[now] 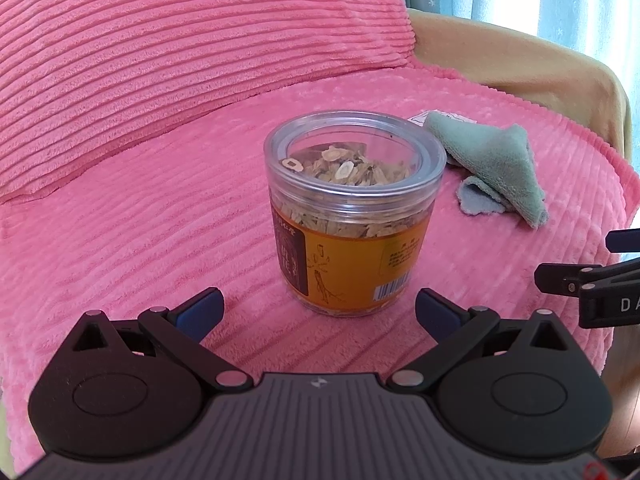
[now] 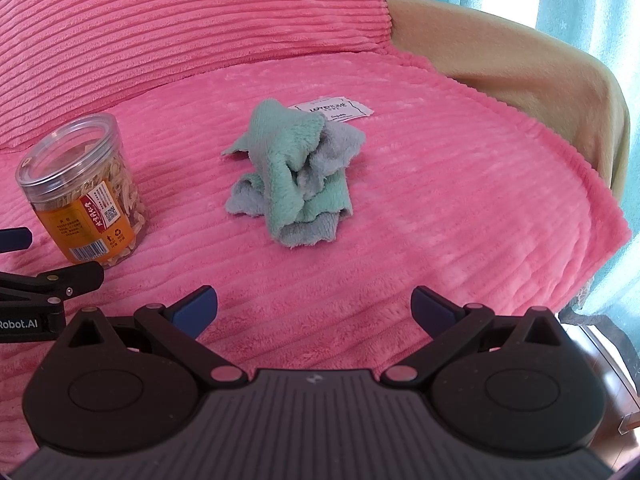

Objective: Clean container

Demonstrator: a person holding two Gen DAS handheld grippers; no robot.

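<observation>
Currently left gripper (image 1: 319, 310) is spread wide with nothing between its blue-padded fingers, aimed at the clear round plastic jar (image 1: 352, 216) with orange label and dried slices inside, which stands upright just ahead on the pink ribbed plush blanket (image 1: 140, 220). Right gripper (image 2: 314, 308) is likewise spread and empty, facing the crumpled green-and-grey microfibre cloth (image 2: 296, 176). Cloth lies near the jar's right, not touching, with a white printed tag (image 2: 332, 111) just behind it.

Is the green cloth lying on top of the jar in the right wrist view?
No, the green cloth lies crumpled on the pink blanket, apart from the jar.
</observation>
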